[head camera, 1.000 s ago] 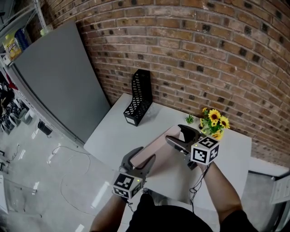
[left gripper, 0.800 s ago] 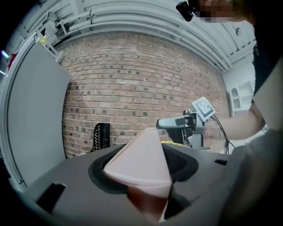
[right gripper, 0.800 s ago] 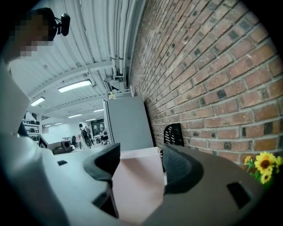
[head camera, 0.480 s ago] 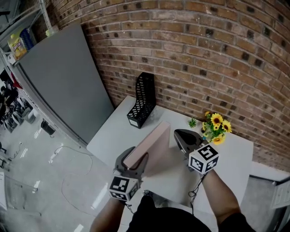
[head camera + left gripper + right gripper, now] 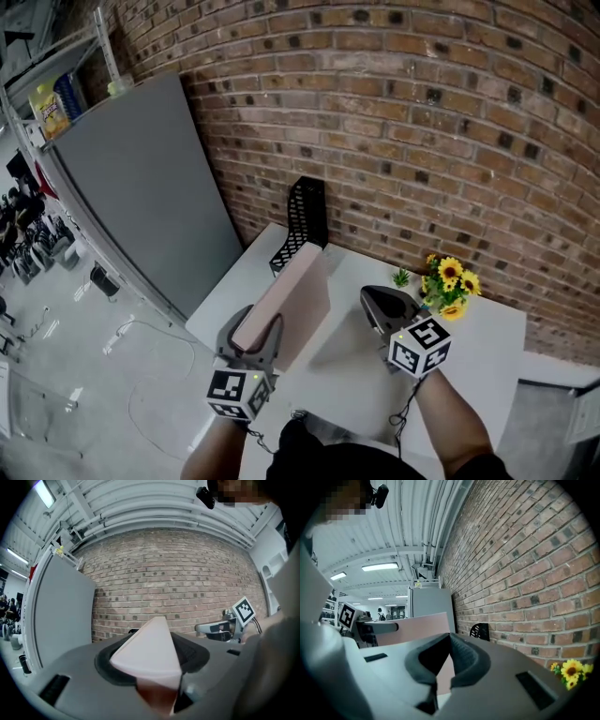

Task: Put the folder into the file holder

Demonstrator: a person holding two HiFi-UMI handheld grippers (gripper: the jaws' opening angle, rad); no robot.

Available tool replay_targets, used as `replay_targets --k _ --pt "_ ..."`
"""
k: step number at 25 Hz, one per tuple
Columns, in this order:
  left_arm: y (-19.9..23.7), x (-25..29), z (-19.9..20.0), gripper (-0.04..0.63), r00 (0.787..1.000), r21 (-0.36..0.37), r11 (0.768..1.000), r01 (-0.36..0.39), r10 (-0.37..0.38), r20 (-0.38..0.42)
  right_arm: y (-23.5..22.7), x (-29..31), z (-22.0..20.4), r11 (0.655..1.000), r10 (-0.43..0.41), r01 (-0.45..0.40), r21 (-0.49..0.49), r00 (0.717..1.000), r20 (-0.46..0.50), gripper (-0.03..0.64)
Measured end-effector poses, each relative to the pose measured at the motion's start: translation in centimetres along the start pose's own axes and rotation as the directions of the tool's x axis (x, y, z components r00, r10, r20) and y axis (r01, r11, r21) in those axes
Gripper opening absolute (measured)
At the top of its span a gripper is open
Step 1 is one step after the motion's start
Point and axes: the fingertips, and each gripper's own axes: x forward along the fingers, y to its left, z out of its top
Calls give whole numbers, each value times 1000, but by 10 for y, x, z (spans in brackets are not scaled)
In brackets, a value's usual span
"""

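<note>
The left gripper (image 5: pixel 251 334) is clamped on the near end of the pale pink flat folder (image 5: pixel 291 295) – both pads press its faces, the jaws held fairly wide by it. The folder stands on edge, raised above the white table (image 5: pixel 487 328), its far end close to the black mesh file holder (image 5: pixel 305 211) but not in it. The holder stands upright at the table's back edge against the red brick wall (image 5: pixel 422 141). The right gripper (image 5: pixel 380 302) hovers beside the folder, apart from it, jaws pressed together on nothing. A small bunch of yellow sunflowers (image 5: pixel 452 279) sits just right of it – a tall grey panel (image 5: pixel 141 187) leans at the left.
</note>
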Motion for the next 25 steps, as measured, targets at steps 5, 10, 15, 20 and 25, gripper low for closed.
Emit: replay_targets --k 5,10,15,20,25 --pt "41 19 23 213 996 -21 998 -58 60 59 -12 12 6 999 -39 39 -14 999 5 3" --pt "78 45 41 210 994 -31 997 -66 69 80 -19 34 10 997 -78 78 -9 997 1 3" --pt "108 79 60 206 994 -9 999 -49 50 101 -30 59 10 992 -123 123 11 992 4 3" --pt "132 114 75 181 992 -2 1000 -27 27 122 -42 78 10 985 -172 172 23 985 5 3" --pt "157 145 84 179 989 -17 1000 -11 13 148 -51 94 10 976 -215 215 23 977 3 3"
